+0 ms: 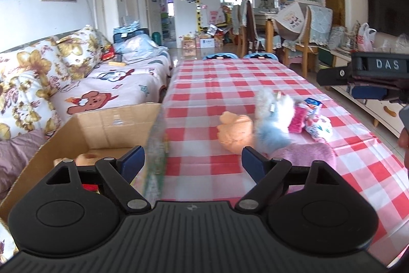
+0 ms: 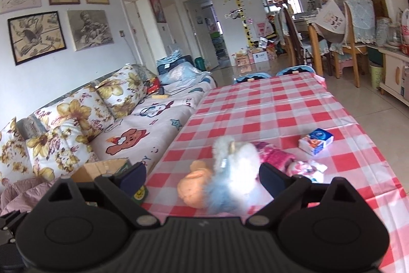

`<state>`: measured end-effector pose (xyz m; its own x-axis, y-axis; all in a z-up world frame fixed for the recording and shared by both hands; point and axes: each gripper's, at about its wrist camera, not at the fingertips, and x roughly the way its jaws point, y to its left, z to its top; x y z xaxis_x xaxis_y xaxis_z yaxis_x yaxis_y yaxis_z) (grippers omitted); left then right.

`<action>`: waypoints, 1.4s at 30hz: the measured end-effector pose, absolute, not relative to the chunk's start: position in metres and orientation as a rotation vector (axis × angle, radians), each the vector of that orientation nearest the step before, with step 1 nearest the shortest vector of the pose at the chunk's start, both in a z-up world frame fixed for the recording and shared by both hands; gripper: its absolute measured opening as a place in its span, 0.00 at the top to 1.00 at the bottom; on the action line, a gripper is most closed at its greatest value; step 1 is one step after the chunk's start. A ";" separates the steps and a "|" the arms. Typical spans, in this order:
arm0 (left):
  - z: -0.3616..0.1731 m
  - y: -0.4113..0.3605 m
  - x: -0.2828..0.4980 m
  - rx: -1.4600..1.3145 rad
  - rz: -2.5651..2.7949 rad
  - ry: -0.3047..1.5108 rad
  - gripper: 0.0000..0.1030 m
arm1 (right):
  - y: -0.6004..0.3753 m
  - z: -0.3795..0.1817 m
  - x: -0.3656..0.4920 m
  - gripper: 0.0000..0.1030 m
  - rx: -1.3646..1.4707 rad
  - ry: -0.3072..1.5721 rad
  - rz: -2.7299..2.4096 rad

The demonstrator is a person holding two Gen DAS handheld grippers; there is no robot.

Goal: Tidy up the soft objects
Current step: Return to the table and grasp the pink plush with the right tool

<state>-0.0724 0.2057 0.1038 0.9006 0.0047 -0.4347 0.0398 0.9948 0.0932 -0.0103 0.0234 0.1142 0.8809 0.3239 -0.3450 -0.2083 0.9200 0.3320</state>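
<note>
Cardboard marks where our sorting ends: the box (image 1: 107, 130) sits at the left edge of the desk (image 1: 230, 79), hard against the sofa (image 1: 84, 84), its top open, so we judge it the bin for the soft things. Something pale and rounded already lies inside, low by the near wall; we cannot tell what it is.

Our left gripper (image 1: 193, 160) hangs over the box's right wall with its jaws spread as wide as they go and nothing between the pads. A blurred, greenish streak stands just in front of them along the box edge; it is too smeared to name.

The rest of the pile waits in a cluster right of centre on the checked cloth. A peach toy (image 2: 195, 186) lies nearest the box. A fluffy white-and-blue plush (image 2: 235, 170) touches it on the right. Beyond that come a pink cloth (image 2: 272, 156), a printed pouch (image 2: 305, 168) and, set a little apart, a tissue pack (image 2: 315, 141). In the left view, a pink towel (image 1: 304, 153) lies nearest us.

Our right gripper (image 2: 203, 177) points at the plush and the peach toy, jaws wide and empty, framing both from just short of them. We read that as lining up the next pick, most likely the plush, which will squash under the pads, so a deep bite should hold better.
</note>
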 end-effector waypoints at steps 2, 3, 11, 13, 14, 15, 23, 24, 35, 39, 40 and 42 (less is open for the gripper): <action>0.102 0.204 -0.072 0.110 -0.037 0.452 0.00 | 0.014 0.114 -0.011 0.07 0.302 0.401 0.261; 0.102 0.203 -0.071 0.116 -0.047 0.452 0.00 | 0.009 0.114 -0.011 0.07 0.308 0.397 0.250; 0.094 0.191 -0.068 0.153 -0.123 0.455 0.00 | -0.029 0.110 -0.009 0.06 0.356 0.391 0.169; 0.091 0.187 -0.066 0.157 -0.145 0.460 0.00 | -0.038 0.109 -0.007 0.05 0.372 0.391 0.151; 0.091 0.186 -0.065 0.160 -0.158 0.462 0.00 | -0.041 0.108 -0.007 0.05 0.375 0.392 0.142; 0.089 0.183 -0.065 0.162 -0.170 0.462 0.00 | -0.045 0.108 -0.005 0.05 0.376 0.391 0.133; 0.065 0.155 -0.051 0.182 -0.284 0.486 0.00 | -0.072 0.101 0.006 0.04 0.404 0.398 0.075; 0.061 0.151 -0.049 0.185 -0.297 0.491 0.00 | -0.074 0.100 0.008 0.04 0.408 0.404 0.072; 0.040 0.133 -0.020 0.208 -0.304 0.498 0.00 | -0.075 0.075 0.041 0.04 0.309 0.463 0.044; 0.045 0.133 -0.012 0.199 -0.315 0.502 0.00 | -0.072 0.067 0.050 0.04 0.310 0.486 0.051; 0.046 0.132 -0.012 0.194 -0.316 0.504 0.00 | -0.071 0.066 0.052 0.04 0.312 0.493 0.054; 0.052 0.138 -0.013 0.169 -0.340 0.493 0.00 | -0.070 0.064 0.055 0.04 0.325 0.510 0.069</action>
